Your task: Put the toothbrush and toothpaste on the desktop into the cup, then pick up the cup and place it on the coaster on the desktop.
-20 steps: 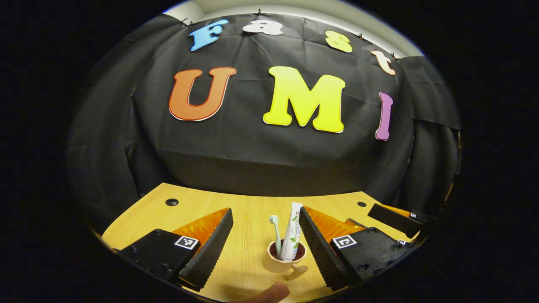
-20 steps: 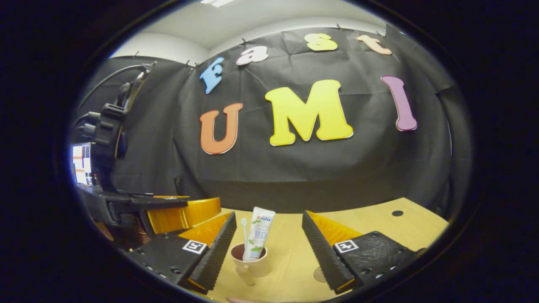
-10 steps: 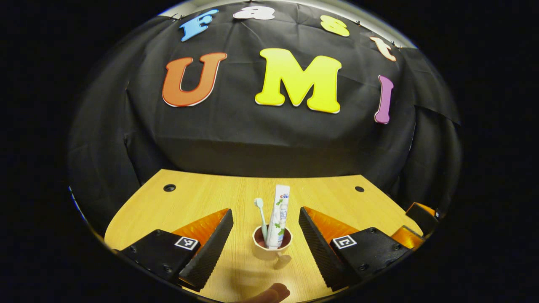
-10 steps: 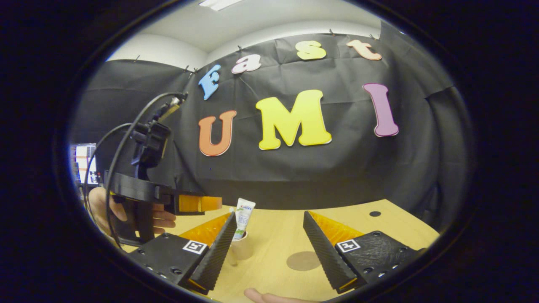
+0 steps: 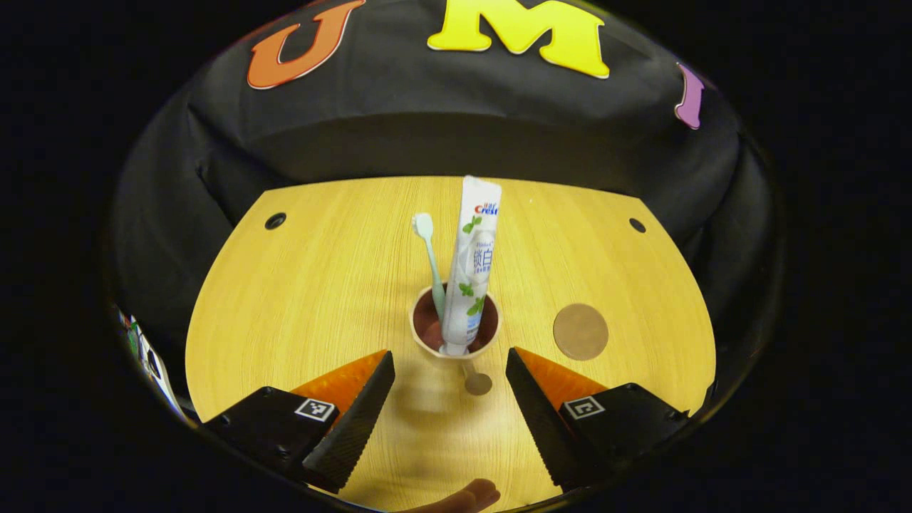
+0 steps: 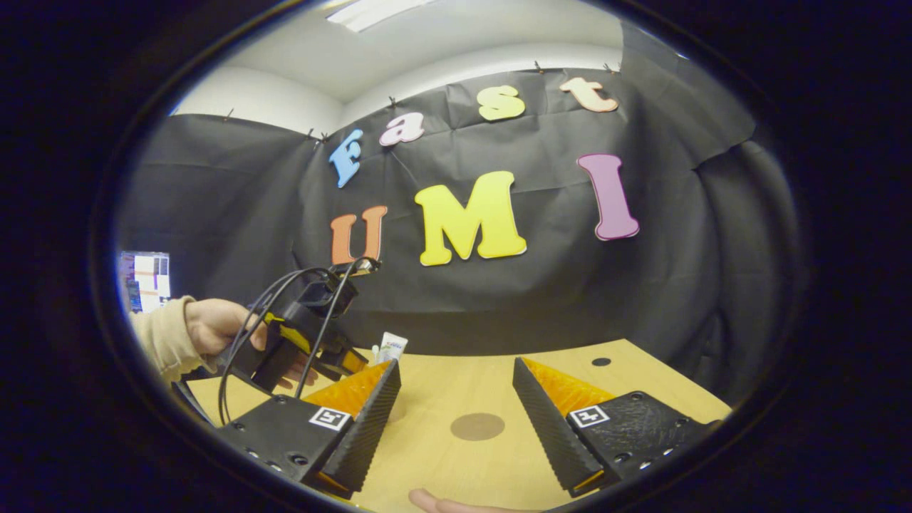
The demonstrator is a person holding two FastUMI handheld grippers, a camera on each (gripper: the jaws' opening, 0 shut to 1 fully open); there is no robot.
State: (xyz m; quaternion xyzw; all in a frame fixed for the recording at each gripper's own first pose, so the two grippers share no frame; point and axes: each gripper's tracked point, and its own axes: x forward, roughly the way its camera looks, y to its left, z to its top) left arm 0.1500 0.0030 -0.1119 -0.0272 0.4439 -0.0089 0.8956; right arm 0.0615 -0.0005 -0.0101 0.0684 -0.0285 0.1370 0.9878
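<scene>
A beige cup (image 5: 426,345) with a dark inside stands on the wooden desktop (image 5: 320,285), its handle (image 5: 476,382) turned toward me. In it stand a pale green toothbrush (image 5: 429,257) and a white toothpaste tube (image 5: 472,263), both upright. My left gripper (image 5: 450,402) hangs open above and just short of the cup, a finger on each side of the handle. A round brown coaster (image 5: 581,331) lies to the cup's right. My right gripper (image 6: 456,420) is open over the coaster (image 6: 477,426). The tube's top (image 6: 391,347) peeks out behind the right gripper's left finger.
In the right gripper view a hand and beige sleeve (image 6: 187,333) hold the left gripper (image 6: 299,335) with its black cables at the left. Two cable holes (image 5: 275,220) (image 5: 637,225) sit near the desk's far corners. A fingertip (image 5: 467,494) shows at the near edge.
The left gripper has risen and tipped down, so the cup now lies just ahead of its open fingers. The right gripper has swung right, away from the cup, toward the coaster.
</scene>
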